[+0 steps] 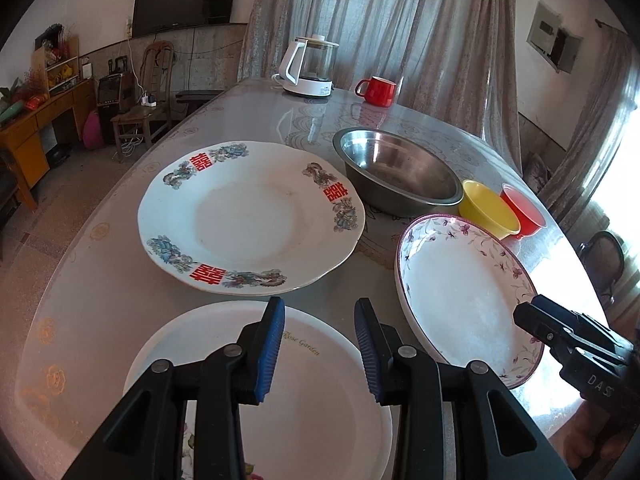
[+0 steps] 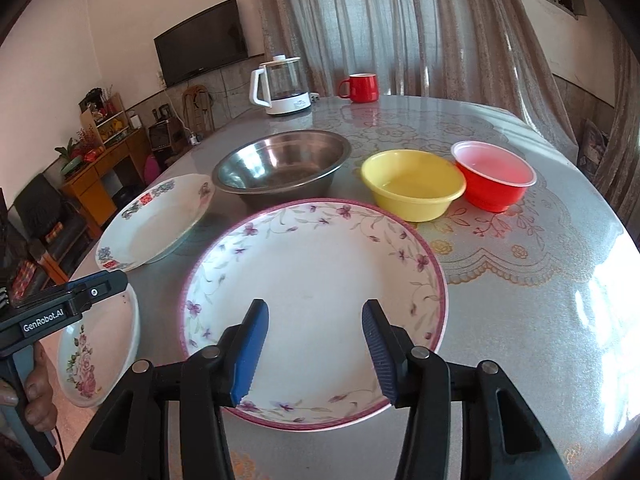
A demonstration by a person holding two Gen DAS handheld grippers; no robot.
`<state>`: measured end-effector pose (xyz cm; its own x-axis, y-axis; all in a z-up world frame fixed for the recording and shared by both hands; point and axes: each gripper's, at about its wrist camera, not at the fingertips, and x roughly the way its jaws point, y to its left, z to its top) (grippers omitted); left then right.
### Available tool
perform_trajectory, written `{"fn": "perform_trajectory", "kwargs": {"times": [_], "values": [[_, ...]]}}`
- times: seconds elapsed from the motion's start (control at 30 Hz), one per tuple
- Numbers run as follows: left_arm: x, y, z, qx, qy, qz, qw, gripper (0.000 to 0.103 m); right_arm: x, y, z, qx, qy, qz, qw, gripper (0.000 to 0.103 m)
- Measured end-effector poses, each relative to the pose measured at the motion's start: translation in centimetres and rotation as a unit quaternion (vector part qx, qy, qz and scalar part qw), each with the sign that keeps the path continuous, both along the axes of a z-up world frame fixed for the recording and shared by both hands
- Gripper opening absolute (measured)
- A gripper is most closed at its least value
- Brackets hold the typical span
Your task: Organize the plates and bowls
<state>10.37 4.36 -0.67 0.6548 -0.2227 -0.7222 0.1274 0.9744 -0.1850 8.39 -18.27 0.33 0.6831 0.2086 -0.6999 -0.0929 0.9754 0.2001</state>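
My left gripper (image 1: 320, 312) hovers open above a white rose-print plate (image 1: 312, 384) at the table's near edge, nothing between its blue pads. Beyond it lies a white plate with red characters (image 1: 248, 220). My right gripper (image 2: 316, 312) stands open over a purple-flowered plate (image 2: 316, 276), holding nothing. That flowered plate (image 1: 460, 296) shows at right in the left wrist view. Behind stand a steel bowl (image 2: 280, 164), a yellow bowl (image 2: 412, 184) and a red bowl (image 2: 494, 176). The rose-print plate (image 2: 100, 348) sits at far left under the left gripper (image 2: 108, 284).
A white kettle (image 2: 280, 88) and a red mug (image 2: 360, 87) stand at the table's far side. The round table (image 2: 520, 300) wears a glossy lace-patterned cover. A person's hand (image 2: 38, 400) grips the left tool. Furniture and chairs stand on the floor to the left.
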Motion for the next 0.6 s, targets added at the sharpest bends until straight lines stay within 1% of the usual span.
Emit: {"fn": "perform_trajectory", "kwargs": {"times": [0.1,0.2,0.47,0.6], "values": [[0.2,0.5,0.1,0.005,0.001,0.000,1.0000,0.038,0.9,1.5,0.2,0.037,0.009,0.035,0.999,0.052],[0.5,1.3,0.3,0.007,0.001,0.006,1.0000,0.038,2.1,2.9,0.3,0.064,0.018,0.056,0.996,0.053],[1.9,4.9,0.6,-0.005,0.015,0.036,0.9992,0.038,5.0,6.7,0.9,0.092,0.022,0.109,0.990,0.053],[2.6,6.6,0.7,0.008,0.012,0.053,0.9985,0.038,7.3,7.9,0.4,0.124,0.042,0.116,0.985,0.053]]}}
